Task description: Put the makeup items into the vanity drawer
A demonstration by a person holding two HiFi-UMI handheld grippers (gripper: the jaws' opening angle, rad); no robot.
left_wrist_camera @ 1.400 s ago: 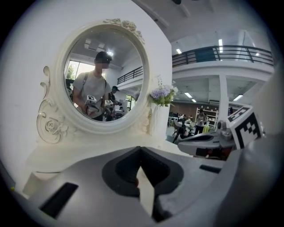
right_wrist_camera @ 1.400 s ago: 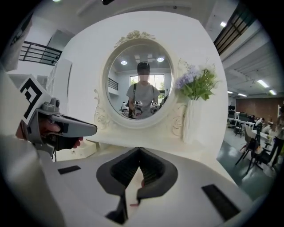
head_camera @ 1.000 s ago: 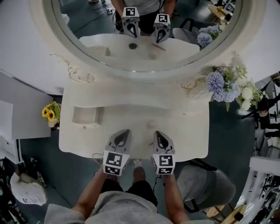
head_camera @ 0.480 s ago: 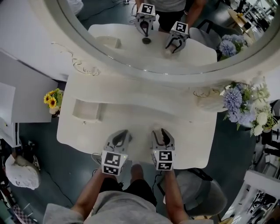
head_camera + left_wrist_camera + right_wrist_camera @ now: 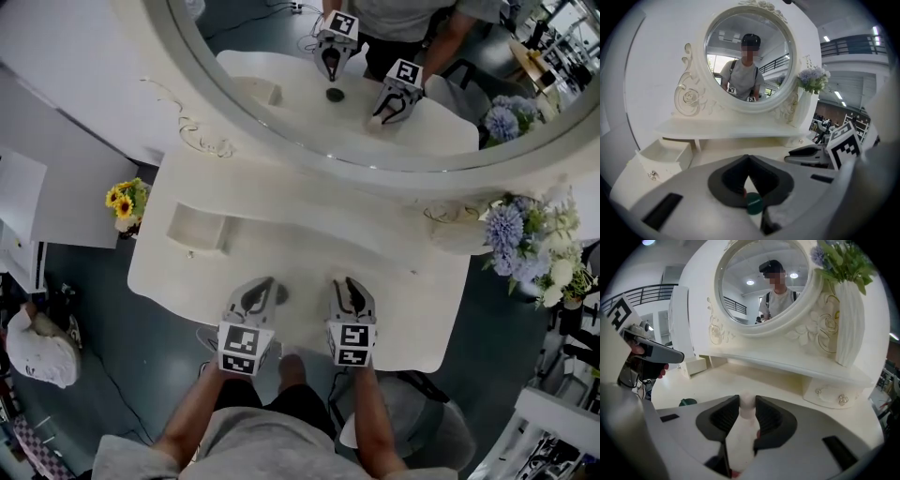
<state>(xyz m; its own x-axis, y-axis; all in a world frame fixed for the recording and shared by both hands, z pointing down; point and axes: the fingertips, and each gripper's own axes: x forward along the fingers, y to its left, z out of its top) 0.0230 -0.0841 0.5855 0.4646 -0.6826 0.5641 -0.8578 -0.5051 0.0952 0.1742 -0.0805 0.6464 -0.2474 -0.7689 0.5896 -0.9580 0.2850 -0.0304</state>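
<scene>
Pale makeup tube (image 5: 746, 418): clamped between the jaws of the right tool (image 5: 748, 401), its rounded end poking out past the tips. The tool is closed onto it, held over the front edge of the counter (image 5: 309, 253).

Small green round item (image 5: 687, 402): lies loose on the counter, just beside the tip of the left tool (image 5: 262, 286) in the head view. In the left gripper view it shows only through the gap behind the jaw tips. The left tool's jaws meet at their tips and appear to hold nothing.

Open drawer (image 5: 197, 228): pulled out at the counter's left end, well apart from both tools; what lies in it cannot be told. A closed drawer (image 5: 832, 397) with knobs sits at the right, under the vase (image 5: 846, 319).

Step in hand, as judged: the tube is gripped and not yet carried. The next move calls for taking it left across the counter, past the left tool, over the open drawer, then lowering it and parting the jaws. The green item remains to be picked up.
</scene>
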